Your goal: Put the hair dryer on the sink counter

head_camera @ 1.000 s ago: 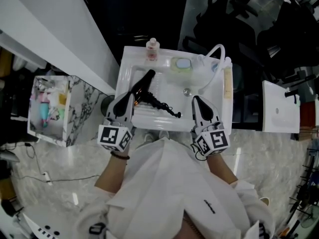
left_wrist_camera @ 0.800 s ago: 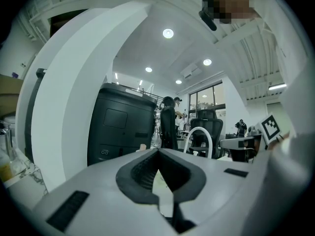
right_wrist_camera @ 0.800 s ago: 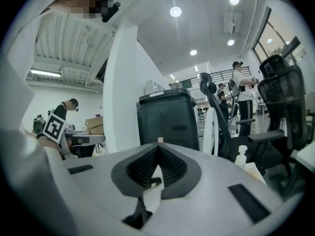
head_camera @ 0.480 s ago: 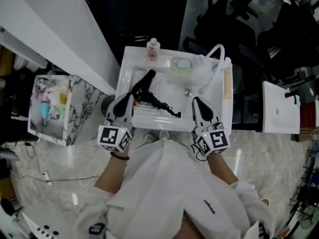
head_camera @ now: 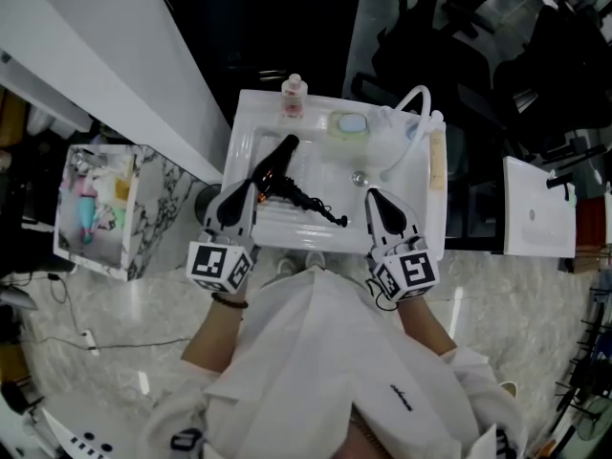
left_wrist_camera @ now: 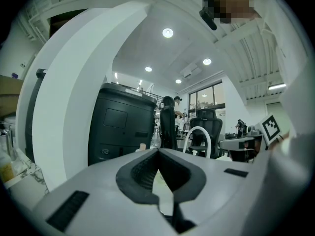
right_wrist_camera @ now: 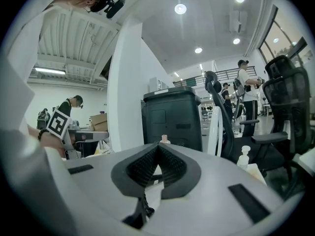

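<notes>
The black hair dryer (head_camera: 275, 167) lies on the left part of the white sink top (head_camera: 251, 137), its coiled cord (head_camera: 318, 206) trailing right towards the basin. My left gripper (head_camera: 245, 188) points at the dryer's handle end from the front, close to it; whether it touches is unclear. Its jaws meet with nothing between them (left_wrist_camera: 158, 151). My right gripper (head_camera: 372, 195) hovers over the sink's front right, jaws shut and empty (right_wrist_camera: 158, 146); a bit of the cord (right_wrist_camera: 144, 211) shows below them.
A pink-capped bottle (head_camera: 293, 94), a green soap dish (head_camera: 350, 122) and a white arched faucet (head_camera: 413, 103) stand at the back of the sink. A clear box (head_camera: 96, 208) of items sits to the left, a white panel (head_camera: 540, 218) to the right.
My right gripper has shifted slightly left and forward over the sink. The left gripper and the hair dryer have not moved.
</notes>
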Tool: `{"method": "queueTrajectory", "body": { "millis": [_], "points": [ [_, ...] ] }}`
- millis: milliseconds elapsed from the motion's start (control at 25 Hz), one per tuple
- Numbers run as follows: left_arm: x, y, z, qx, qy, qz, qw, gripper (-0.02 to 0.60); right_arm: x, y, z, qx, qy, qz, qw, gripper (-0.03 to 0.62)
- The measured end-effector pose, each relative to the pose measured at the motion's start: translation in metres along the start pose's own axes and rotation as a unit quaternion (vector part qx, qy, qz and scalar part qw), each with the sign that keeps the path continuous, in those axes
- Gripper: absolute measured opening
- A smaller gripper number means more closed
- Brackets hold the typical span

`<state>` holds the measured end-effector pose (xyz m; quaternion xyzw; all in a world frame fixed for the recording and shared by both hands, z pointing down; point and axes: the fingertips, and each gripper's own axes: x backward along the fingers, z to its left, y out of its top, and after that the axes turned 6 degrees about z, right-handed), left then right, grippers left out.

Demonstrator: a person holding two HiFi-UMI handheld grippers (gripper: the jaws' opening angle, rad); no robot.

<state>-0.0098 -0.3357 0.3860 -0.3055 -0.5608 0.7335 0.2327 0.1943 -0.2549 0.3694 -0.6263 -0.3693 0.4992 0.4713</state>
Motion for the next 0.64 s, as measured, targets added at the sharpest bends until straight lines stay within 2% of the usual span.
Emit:
{"method": "queueTrajectory", "body": {
  "millis": [640],
  "points": [
    [-0.0015, 0.0003, -0.0006, 0.003, 0.0, 0.001, 1.0, 0.023, -0.0017, 0.0019, -0.0094, 0.006, -0.011, 0.005, 1.0, 0.017]
  ]
}}
